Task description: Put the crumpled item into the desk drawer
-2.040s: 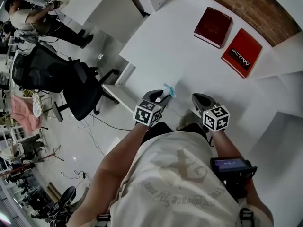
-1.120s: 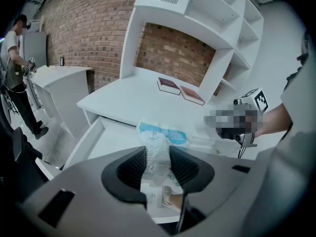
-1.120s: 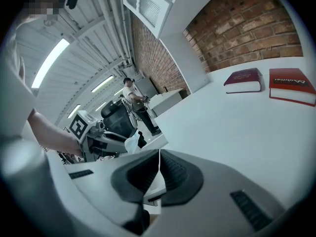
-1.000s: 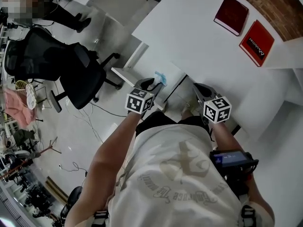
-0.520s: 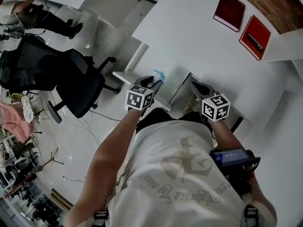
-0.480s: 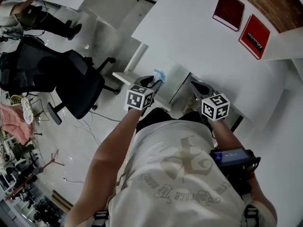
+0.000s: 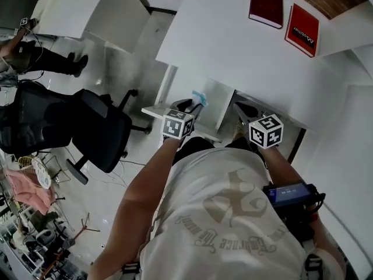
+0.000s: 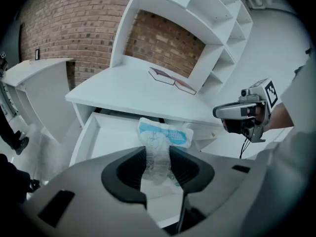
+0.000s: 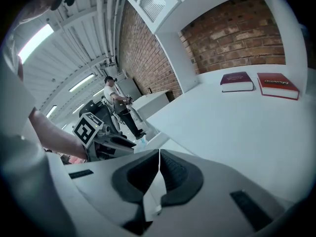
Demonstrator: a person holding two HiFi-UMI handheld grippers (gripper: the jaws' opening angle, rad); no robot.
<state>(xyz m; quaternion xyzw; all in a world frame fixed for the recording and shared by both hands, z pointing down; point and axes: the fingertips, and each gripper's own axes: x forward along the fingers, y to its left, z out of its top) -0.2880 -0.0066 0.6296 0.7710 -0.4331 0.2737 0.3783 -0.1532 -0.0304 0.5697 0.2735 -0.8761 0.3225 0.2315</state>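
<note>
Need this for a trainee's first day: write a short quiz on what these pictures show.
1. True or false: the crumpled white-and-blue plastic wrapper already lies inside the open white drawer.
2. How many red rectangular books lie on the white desk?
3. What clamps the wrapper? A the left hand-held gripper B the right hand-held gripper C nothing
Key: 1 false, it is held and not yet in the drawer; 2 two; 3 A.
</note>
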